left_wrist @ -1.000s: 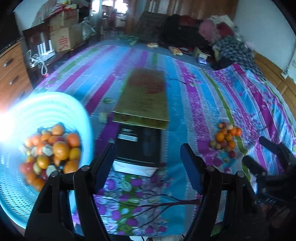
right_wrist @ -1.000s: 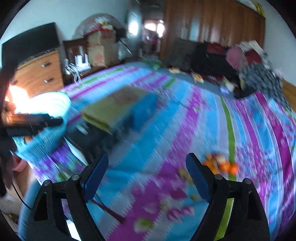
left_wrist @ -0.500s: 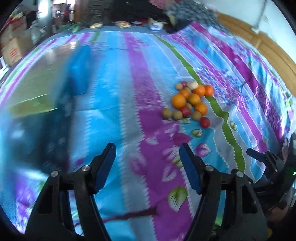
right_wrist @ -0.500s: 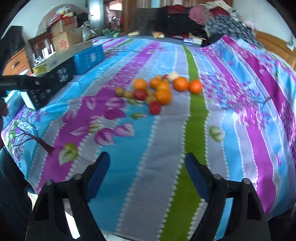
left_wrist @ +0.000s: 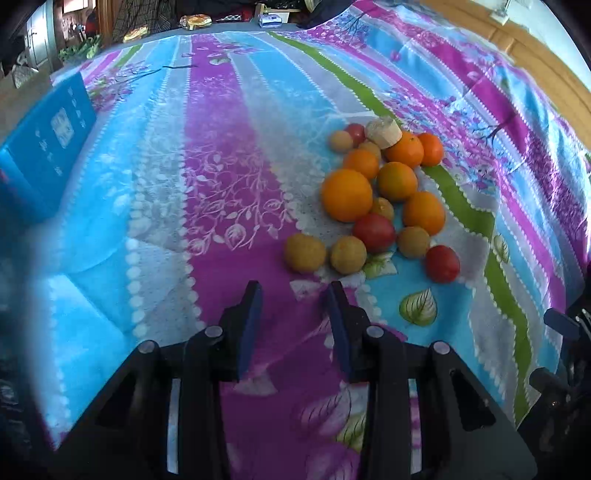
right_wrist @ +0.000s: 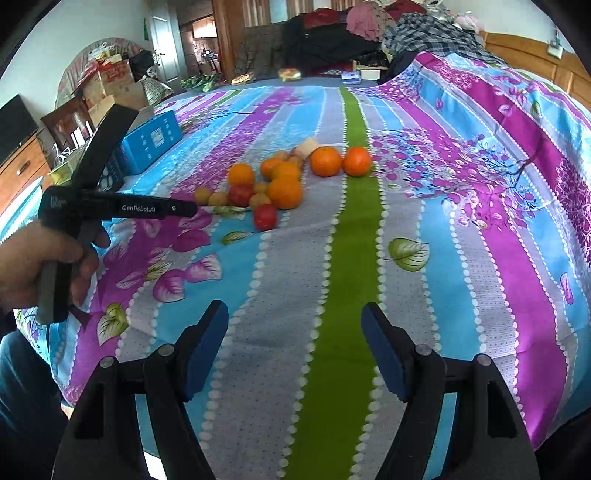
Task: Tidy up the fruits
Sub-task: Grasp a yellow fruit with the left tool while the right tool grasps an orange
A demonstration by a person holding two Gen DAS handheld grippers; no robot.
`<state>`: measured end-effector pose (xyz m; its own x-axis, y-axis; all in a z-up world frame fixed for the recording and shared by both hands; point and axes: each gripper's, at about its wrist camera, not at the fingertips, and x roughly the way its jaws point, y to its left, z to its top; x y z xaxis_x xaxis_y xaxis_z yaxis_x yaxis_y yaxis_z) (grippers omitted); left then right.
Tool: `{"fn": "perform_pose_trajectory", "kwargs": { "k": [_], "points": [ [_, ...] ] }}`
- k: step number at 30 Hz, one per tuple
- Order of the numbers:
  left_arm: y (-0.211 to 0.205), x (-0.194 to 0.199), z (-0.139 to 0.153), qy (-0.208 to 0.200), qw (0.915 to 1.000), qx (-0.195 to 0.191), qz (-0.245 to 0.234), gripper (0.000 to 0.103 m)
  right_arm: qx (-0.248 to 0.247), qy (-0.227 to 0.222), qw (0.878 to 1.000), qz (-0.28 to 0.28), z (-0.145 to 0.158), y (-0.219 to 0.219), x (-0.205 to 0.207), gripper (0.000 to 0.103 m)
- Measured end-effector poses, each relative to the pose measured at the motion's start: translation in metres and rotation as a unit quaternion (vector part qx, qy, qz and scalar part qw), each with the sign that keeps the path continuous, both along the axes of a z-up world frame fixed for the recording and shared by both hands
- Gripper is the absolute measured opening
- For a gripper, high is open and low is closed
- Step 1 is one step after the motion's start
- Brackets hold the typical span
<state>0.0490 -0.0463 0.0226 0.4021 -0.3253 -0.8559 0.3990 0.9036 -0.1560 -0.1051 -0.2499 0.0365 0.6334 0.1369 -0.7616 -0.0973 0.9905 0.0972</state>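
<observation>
A pile of fruit (left_wrist: pixel 384 192) lies on the striped bedspread: several oranges, red tomato-like fruits and small yellow-brown fruits, with a pale cut piece (left_wrist: pixel 383 131) at the far end. The pile also shows in the right wrist view (right_wrist: pixel 280 181). My left gripper (left_wrist: pixel 295 295) is open and empty, with its jaws narrowed, just short of the nearest yellow-brown fruit (left_wrist: pixel 305 253). It appears side-on in the right wrist view (right_wrist: pixel 188 208), held in a hand. My right gripper (right_wrist: pixel 293 328) is wide open and empty, well short of the pile.
A blue box (left_wrist: pixel 44 147) lies on the bed at the left, also seen in the right wrist view (right_wrist: pixel 153 142). Clothes are heaped at the bed's far end (right_wrist: pixel 369 33). A wooden headboard (right_wrist: pixel 532 55) is at the right; drawers and cartons stand at the left.
Both grippers swung away from the blue basket and boxes toward the fruit pile and came closer. The left gripper's jaws have narrowed.
</observation>
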Motion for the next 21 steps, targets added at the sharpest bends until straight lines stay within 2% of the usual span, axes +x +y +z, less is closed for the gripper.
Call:
{"fn": "perform_pose_trajectory", "kwargs": {
  "k": [8, 11, 12, 13, 18, 21],
  "points": [
    [-0.008, 0.015, -0.003, -0.023, 0.9994, -0.025, 0.004, 0.038, 0.007, 0.005, 1.0, -0.008, -0.004, -0.014, 0.008, 0.078],
    [-0.007, 0.021, -0.007, -0.021, 0.9994, -0.025, 0.007, 0.032, 0.008, 0.004, 1.0, -0.004, -0.004, -0.013, 0.012, 0.078],
    [-0.007, 0.021, -0.007, -0.02, 0.9994, -0.028, 0.005, 0.026, 0.01, 0.005, 1.0, -0.002, -0.004, -0.012, 0.013, 0.077],
    [-0.007, 0.019, -0.007, -0.019, 0.9994, -0.029, 0.002, 0.024, 0.013, 0.005, 1.0, 0.001, -0.003, -0.012, 0.015, 0.073],
    [0.004, 0.004, -0.001, -0.027, 0.9991, -0.026, 0.02, 0.024, 0.035, 0.007, 0.999, 0.02, 0.0, -0.007, 0.029, 0.068],
    [0.017, -0.007, 0.006, -0.026, 0.9981, -0.042, 0.036, 0.024, 0.051, 0.003, 0.998, 0.025, 0.002, -0.006, 0.041, 0.068]
  ]
}}
